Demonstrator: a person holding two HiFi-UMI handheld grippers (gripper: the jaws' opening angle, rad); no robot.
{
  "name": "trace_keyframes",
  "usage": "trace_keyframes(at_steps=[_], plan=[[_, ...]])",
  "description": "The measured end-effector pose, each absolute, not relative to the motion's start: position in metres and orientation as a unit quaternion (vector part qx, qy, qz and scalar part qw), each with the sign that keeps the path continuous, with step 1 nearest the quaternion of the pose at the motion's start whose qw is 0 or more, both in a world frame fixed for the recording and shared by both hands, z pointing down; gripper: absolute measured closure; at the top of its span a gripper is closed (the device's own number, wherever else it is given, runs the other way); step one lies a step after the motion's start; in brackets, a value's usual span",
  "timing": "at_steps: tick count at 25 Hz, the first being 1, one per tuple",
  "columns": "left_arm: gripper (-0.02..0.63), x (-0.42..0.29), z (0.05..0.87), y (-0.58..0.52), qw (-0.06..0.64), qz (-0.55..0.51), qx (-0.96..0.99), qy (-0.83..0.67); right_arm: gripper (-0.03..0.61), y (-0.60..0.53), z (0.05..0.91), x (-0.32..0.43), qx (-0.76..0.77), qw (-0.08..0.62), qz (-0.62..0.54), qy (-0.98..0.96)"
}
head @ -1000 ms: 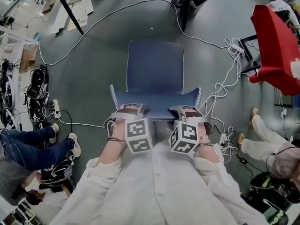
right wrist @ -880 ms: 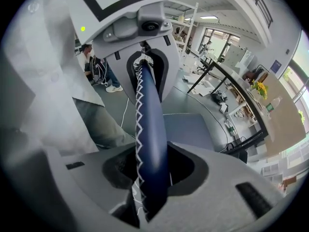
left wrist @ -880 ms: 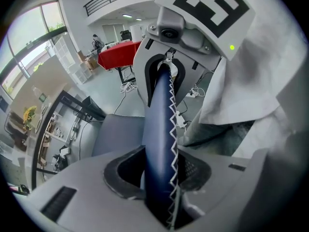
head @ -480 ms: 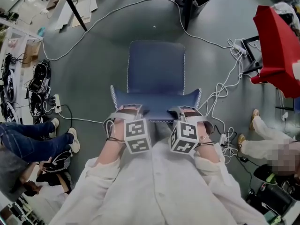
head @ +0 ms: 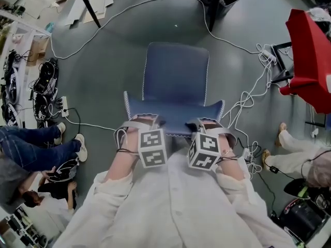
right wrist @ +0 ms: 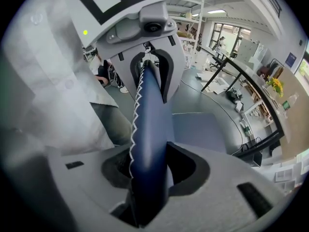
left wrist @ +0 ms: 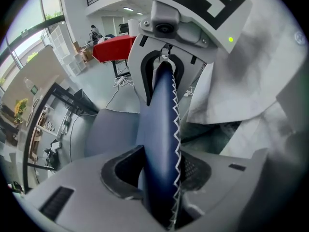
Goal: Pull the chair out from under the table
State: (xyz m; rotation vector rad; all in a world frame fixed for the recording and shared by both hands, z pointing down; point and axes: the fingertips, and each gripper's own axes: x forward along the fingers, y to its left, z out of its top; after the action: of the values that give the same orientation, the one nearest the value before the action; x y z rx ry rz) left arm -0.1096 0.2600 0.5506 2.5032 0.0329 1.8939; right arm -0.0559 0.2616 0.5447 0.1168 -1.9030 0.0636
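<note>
A blue chair (head: 175,76) with white zigzag stitching stands on the grey floor, its seat toward the top of the head view and its backrest (head: 173,119) nearest me. My left gripper (head: 144,124) is shut on the top edge of the backrest at its left part. My right gripper (head: 207,125) is shut on the same edge at its right part. In the left gripper view the backrest edge (left wrist: 161,144) runs straight between the jaws. The right gripper view shows the backrest edge (right wrist: 147,149) clamped the same way. The table's black legs (head: 213,6) stand beyond the chair.
A white cable (head: 103,25) loops over the floor around the chair. A red chair (head: 310,56) stands at the right. People sit on the floor at the left (head: 36,151) and the right (head: 297,156). A power strip (head: 64,106) and cable bundles lie at the left.
The chair and both grippers have come toward me, away from the table legs; more bare floor shows between the seat's front and the legs. Both grips are unchanged.
</note>
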Motion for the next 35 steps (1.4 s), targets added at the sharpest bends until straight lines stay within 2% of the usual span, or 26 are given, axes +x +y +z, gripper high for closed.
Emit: trace_keyframes(at_steps=[10,20,23,29,35], plan=[[0.399,-0.106,0.548,0.261,0.047,0.595,0.802,0.024,0.426,0.259,0.541,-0.057,0.037,0.576,0.037,-0.816],[0.388,-0.095,0.530,0.260,0.064,0.560,0.825,0.034,0.402,0.261,0.510,-0.068,0.026,0.538,0.055,-0.840],[0.388,-0.093,0.519,0.260,0.080,0.540,0.837,0.043,0.402,0.258,0.490,-0.071,0.021,0.500,0.077,-0.862],[0.388,-0.086,0.475,0.249,0.111,0.468,0.877,0.021,0.403,0.226,0.424,-0.081,0.083,0.364,0.131,-0.918],[0.390,-0.073,0.419,0.218,0.111,0.353,0.928,-0.040,0.405,0.193,0.379,-0.075,0.145,0.297,0.111,-0.937]])
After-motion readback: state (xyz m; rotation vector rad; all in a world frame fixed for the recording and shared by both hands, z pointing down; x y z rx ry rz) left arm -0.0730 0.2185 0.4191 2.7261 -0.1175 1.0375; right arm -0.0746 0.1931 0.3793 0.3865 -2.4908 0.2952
